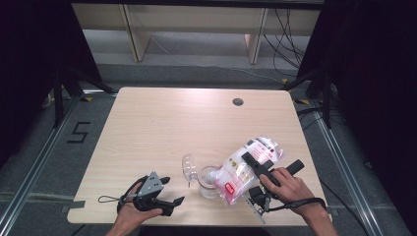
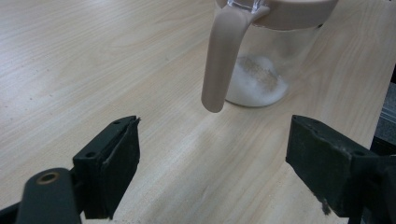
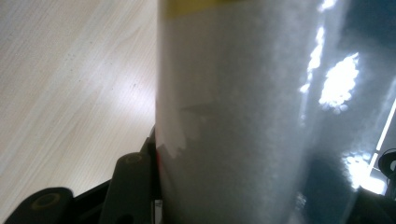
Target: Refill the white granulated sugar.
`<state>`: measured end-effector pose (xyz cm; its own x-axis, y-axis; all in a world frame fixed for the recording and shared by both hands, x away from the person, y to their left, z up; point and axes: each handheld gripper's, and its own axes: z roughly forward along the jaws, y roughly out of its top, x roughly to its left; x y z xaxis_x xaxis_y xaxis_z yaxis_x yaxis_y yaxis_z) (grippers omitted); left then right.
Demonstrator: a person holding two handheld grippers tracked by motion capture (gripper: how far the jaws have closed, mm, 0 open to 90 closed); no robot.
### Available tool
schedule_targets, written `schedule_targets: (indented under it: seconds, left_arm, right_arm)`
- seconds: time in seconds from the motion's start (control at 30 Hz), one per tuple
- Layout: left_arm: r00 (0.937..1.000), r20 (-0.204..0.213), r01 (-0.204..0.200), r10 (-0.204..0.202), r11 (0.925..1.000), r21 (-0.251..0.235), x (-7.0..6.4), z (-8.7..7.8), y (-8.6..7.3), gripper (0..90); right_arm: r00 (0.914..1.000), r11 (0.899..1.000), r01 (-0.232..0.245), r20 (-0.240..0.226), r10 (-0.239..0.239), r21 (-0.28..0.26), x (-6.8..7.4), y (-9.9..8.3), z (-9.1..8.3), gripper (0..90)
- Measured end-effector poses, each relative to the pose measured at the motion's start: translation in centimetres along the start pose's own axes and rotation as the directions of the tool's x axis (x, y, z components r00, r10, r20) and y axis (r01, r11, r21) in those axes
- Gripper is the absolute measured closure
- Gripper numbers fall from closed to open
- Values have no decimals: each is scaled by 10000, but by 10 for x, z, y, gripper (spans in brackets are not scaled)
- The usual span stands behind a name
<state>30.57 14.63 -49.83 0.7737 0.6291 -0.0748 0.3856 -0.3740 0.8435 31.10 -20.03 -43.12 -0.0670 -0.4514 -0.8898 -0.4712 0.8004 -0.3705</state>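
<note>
Bag (image 1: 248, 164): clear plastic, printed in pink and red, loaded with fine white granules; it lies tilted toward 7 o'clock with its lower end over the mouth of the jar (image 1: 208, 182), near the table's front edge at about 5 o'clock from the table centre. Right gripper (image 1: 256, 167) is clamped on the bag, its jaws pressed against the plastic; the right gripper view shows the white grain packed behind the film at close range. Jar: clear glass, a shallow layer of white granules on its bottom, beige rim, with a beige handle (image 2: 223, 56) hanging down its side; its clear lid (image 1: 189, 167) stands hinged open toward 10 o'clock. Left gripper (image 1: 173, 191) rests at 9 o'clock from the jar, jaws spread wide, holding nothing. Table (image 1: 162, 123): pale wood grain, round cable hole (image 1: 238, 102) toward 1 o'clock. Surroundings: grey floor, black curtains at both sides, pale wooden frame beyond the far edge.
</note>
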Motion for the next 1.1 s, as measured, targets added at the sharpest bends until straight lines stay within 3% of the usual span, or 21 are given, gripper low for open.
schedule_targets:
  seconds: [0.27,1.07,1.1]
  left_arm:
    - [9999,21,108,-108,9999,-38,0,0,0,171]
    - [9999,4,153,-153,9998,-151,-1,0,0,171]
    - [10000,40,75,-75,10000,-55,0,-1,0,171]
  right_arm:
    - [9997,9997,-235,90,235,0,2,-1,0,554]
    - [10000,9999,0,24,0,-127,0,1,0,567]
    - [9998,9998,-176,103,177,-113,2,1,0,568]
